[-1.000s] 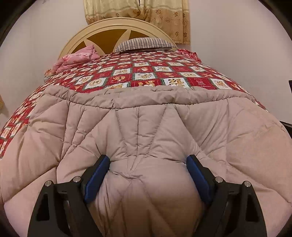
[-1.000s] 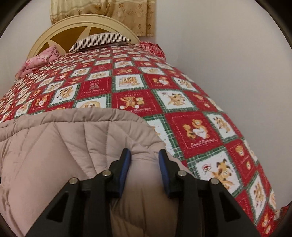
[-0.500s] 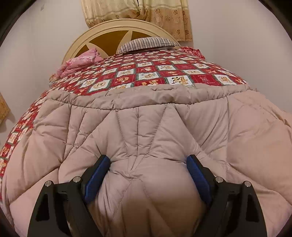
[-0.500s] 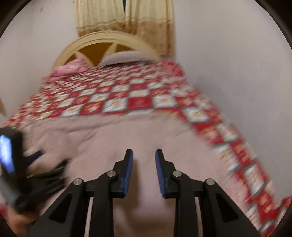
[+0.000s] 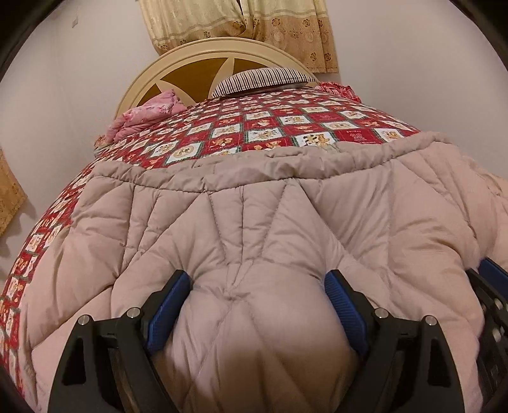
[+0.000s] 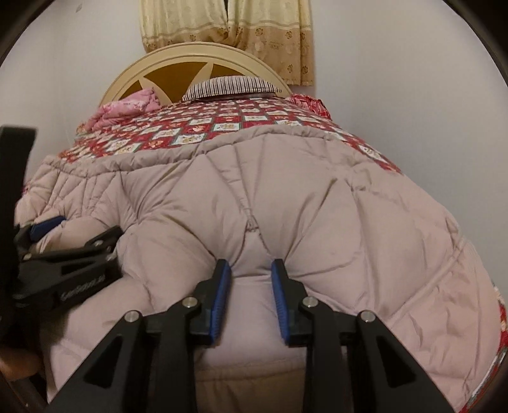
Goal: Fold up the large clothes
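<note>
A beige quilted puffer coat (image 5: 254,222) lies spread across the foot end of a bed, on top of a red patchwork bedspread (image 5: 285,127) printed with teddy bears. The coat's gathered, stitched edge runs across the bed, with the bedspread showing beyond it.

In the left wrist view, the left gripper (image 5: 257,305) has its blue-padded jaws set wide, with a thick bulge of the coat's padding pressed between them and touching both pads. At the far right edge of this view, part of the right gripper (image 5: 489,286) shows, blurred.

In the right wrist view, the right gripper (image 6: 250,286) has its jaws drawn much closer together, pinching a narrower fold of the same coat (image 6: 285,197); the fabric puckers into creases around the grip. The left gripper (image 6: 60,254) appears at the left edge, lying against the coat just beside it.

At the head of the bed are a cream arched headboard (image 5: 222,63), a striped pillow (image 5: 263,79) and a bundled pink blanket (image 5: 146,114). Yellow patterned curtains (image 5: 247,25) hang on the pale wall behind.
</note>
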The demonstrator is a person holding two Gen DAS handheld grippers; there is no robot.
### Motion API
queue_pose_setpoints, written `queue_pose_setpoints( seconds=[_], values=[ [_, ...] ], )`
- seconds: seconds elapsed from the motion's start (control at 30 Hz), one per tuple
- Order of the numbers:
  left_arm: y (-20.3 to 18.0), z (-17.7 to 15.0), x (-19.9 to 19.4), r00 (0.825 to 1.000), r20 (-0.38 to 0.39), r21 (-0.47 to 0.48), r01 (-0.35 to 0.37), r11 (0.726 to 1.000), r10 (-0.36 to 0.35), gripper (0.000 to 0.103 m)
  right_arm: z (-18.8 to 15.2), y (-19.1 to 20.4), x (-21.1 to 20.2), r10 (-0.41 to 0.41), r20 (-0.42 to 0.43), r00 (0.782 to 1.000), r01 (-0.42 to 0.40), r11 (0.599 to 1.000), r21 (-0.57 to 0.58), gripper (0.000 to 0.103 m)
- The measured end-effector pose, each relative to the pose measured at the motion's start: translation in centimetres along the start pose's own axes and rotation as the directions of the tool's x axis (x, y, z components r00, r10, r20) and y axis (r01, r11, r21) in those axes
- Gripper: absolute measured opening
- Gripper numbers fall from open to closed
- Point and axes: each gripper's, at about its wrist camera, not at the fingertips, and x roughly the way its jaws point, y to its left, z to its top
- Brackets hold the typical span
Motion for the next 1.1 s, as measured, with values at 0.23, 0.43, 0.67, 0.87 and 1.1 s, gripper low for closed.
queue_pose_setpoints(
  seconds=[0.23,0.43,0.67,0.87,1.1],
  values=[
    [3.5,-3.4,-8.2,0.988,0.098,-0.076,0.130,0.989,-0.123,0.087,-0.1,0.0,-0.1,0.001,-0.002,1.000,-0.001,1.000,0.011,0.030],
    [13.0,-10.4,-13.6,0.982,0.172,-0.394,0.140,0.908,-0.077,0.087,-0.1,0.0,-0.1,0.008,0.002,1.000,-0.008,1.000,0.018,0.030],
    [16.4,-13.6,-15.0,0.982,0.190,-0.611,0.117,0.783,0.002,0.089,-0.1,0.0,-0.3,-0.006,0.006,1.000,0.006,1.000,0.012,0.032],
    [15.1,-14.0,-9.2,0.971,0.074,-0.715,0.210,0.667,-0.227,0.098,-0.2,0.1,-0.3,-0.009,0.007,1.000,0.009,1.000,0.012,0.033],
    [14.9,-11.7,-7.4,0.980,0.116,-0.821,0.186,0.540,-0.160,0.102,-0.2,0.2,-0.3,-0.015,0.007,1.000,0.015,1.000,0.009,0.033]
  ],
)
